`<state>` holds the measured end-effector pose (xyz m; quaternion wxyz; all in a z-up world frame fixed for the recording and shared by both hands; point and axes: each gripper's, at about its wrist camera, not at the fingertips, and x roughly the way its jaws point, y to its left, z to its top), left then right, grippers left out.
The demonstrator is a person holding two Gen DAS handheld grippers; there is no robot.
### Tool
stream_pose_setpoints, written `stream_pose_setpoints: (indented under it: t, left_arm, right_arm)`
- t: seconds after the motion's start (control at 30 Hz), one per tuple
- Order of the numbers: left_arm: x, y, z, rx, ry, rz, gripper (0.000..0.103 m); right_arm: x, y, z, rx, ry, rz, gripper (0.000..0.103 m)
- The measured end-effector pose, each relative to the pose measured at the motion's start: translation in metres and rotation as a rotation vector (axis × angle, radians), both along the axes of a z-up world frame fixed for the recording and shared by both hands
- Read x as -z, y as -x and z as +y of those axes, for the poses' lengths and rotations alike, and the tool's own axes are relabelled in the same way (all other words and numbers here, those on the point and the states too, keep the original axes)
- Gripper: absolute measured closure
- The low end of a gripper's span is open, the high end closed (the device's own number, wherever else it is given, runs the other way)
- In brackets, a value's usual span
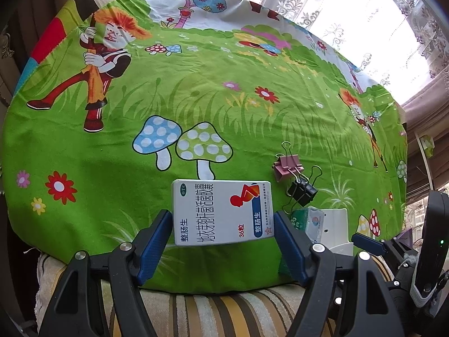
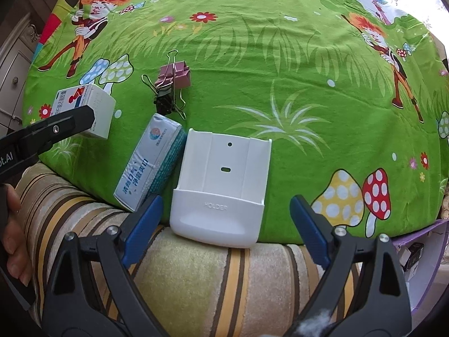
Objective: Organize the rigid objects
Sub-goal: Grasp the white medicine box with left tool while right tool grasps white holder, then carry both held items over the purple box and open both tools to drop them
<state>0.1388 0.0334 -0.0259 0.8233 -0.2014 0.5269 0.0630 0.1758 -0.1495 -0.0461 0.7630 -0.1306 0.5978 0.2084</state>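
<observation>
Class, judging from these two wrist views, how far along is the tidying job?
Early. Nothing looks sorted yet. In hand: the left gripper is around the medicine box, jaws at its sides. Left: the white holder between the open right gripper's fingers, the blue-and-white box, and the pink clip and black clip.

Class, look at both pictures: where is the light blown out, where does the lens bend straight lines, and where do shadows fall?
Left wrist view: the window behind the lace curtain is blown out white; the cloth edge bows into a dome; a shadow darkens the near left cloth. Right wrist view: even light, the white holder stays sharp, the striped cushion curves, and corners go black.
</observation>
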Motion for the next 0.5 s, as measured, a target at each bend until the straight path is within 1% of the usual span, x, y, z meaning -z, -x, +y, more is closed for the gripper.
stream_pose_setpoints:
  t: [0.03, 0.07, 0.37, 0.5]
  left_arm:
    - [-0.001, 0.0, 0.0, 0.002, -0.001, -0.002, 0.029]
    - [-0.001, 0.001, -0.001, 0.003, 0.0, -0.004, 0.029]
    - [-0.008, 0.016, -0.004, -0.007, 0.008, -0.019, 0.029]
    - [-0.014, 0.021, -0.009, 0.001, 0.009, -0.029, 0.029]
  right_arm:
    - [0.001, -0.001, -0.001, 0.006, -0.001, 0.005, 0.032]
    - [0.001, -0.001, -0.002, 0.011, 0.001, 0.005, 0.036]
    - [-0.011, 0.007, -0.013, 0.03, -0.032, -0.038, 0.035]
    - [-0.022, 0.013, -0.023, 0.038, -0.055, -0.064, 0.035]
